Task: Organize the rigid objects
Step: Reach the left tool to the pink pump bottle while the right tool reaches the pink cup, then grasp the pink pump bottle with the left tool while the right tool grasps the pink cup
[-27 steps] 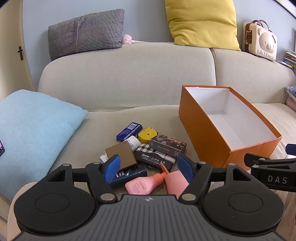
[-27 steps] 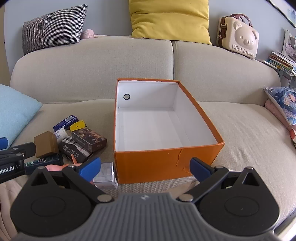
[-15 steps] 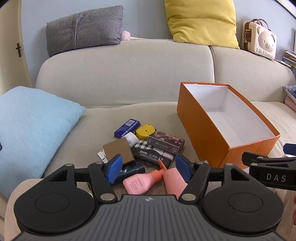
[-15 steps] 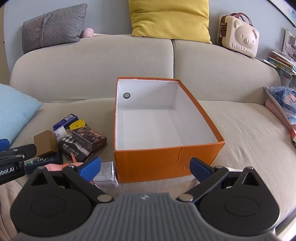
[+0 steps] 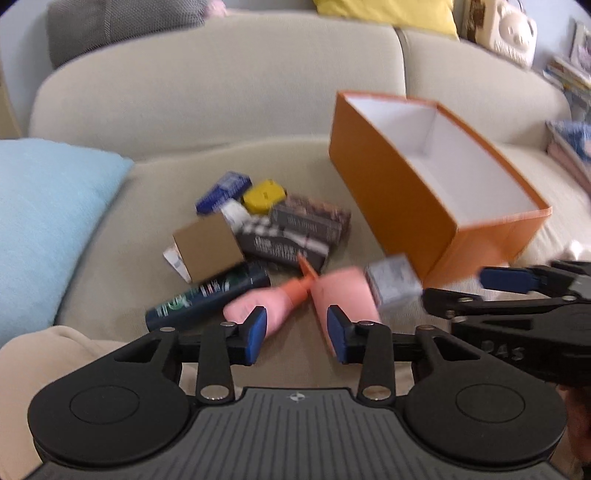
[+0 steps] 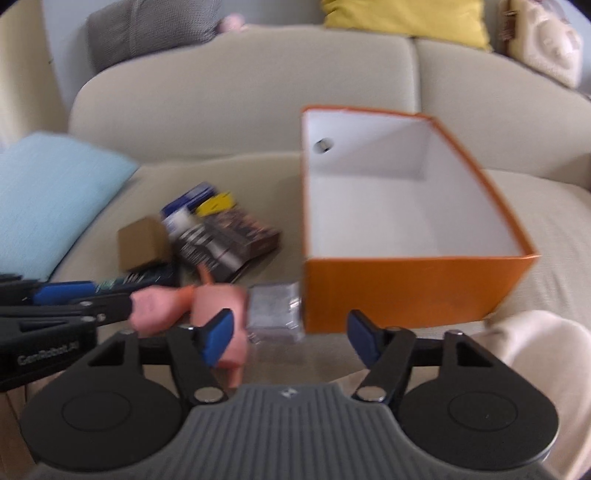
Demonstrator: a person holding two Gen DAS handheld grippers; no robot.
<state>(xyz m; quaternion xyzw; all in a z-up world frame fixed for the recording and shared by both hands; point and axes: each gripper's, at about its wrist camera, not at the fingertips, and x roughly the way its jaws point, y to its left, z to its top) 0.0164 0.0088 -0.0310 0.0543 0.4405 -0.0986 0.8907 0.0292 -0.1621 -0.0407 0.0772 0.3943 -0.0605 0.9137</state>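
Note:
An orange box [image 5: 388, 192] with a bare white inside stands open on the beige sofa. Left of it lies a pile: a pink bottle [image 5: 251, 306] with an orange cap, a pink carton [image 5: 343, 291], a silvery cube box [image 5: 393, 284], a dark bottle [image 5: 207, 295], a brown cardboard box [image 5: 208, 245], dark cartons [image 5: 295, 236], a yellow case [image 5: 264, 195] and a blue pack [image 5: 223, 192]. My left gripper [image 5: 297, 332] hovers open just before the pink bottle and carton, holding nothing. My right gripper [image 6: 291, 334] is open over the silvery cube box [image 6: 275, 310], by the orange box's [image 6: 406, 288] front corner.
A light blue cushion [image 5: 44, 221] lies on the sofa at the left. Grey and yellow pillows rest on the sofa back, with a cream bear case [image 5: 513, 33] and stacked books at the far right. A beige cloth [image 6: 535, 354] shows at the lower right.
Both grippers have tilted down and moved closer to the pile, and the views are blurred. The jaws of both stand narrower than before. Nothing has been taken hold of.

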